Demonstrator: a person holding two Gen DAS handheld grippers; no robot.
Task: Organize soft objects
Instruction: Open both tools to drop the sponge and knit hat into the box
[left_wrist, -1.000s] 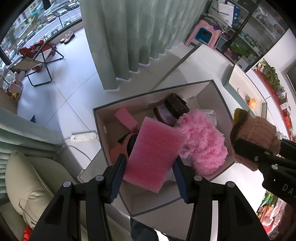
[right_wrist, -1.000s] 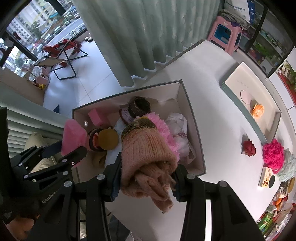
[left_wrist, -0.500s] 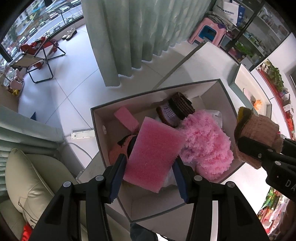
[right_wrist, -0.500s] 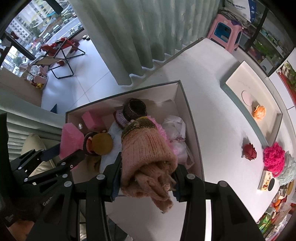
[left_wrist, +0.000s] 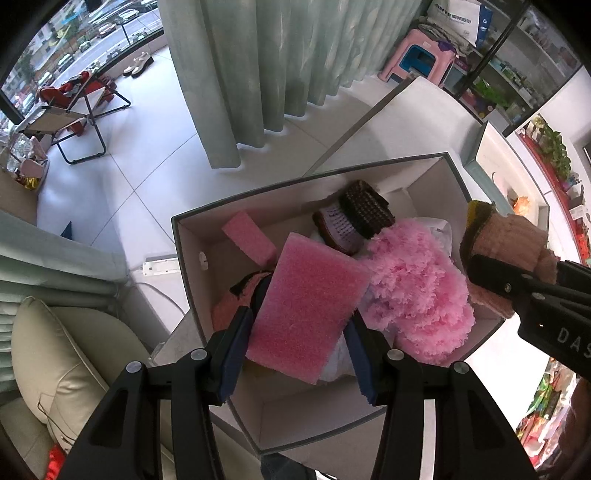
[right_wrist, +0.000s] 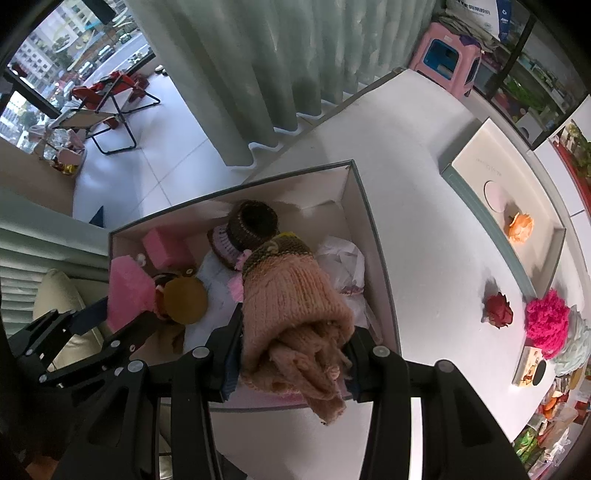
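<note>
White table (right_wrist: 406, 155) w/ box (left_wrist: 192, 254): L gripper (left_wrist: 299, 332) clamps pink sponge (left_wrist: 306, 310), R gripper (right_wrist: 291, 343) clamps knit hat (right_wrist: 291, 306).

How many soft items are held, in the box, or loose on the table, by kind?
Pink sponges: 2, one held, one in the box
Knit items: 4, held roll, brown cuff, lilac piece, mustard-capped one
Pink fluffy item: 1
Fabric roses: 2, red, orange
Magenta pompom: 1
Total: 10
</note>
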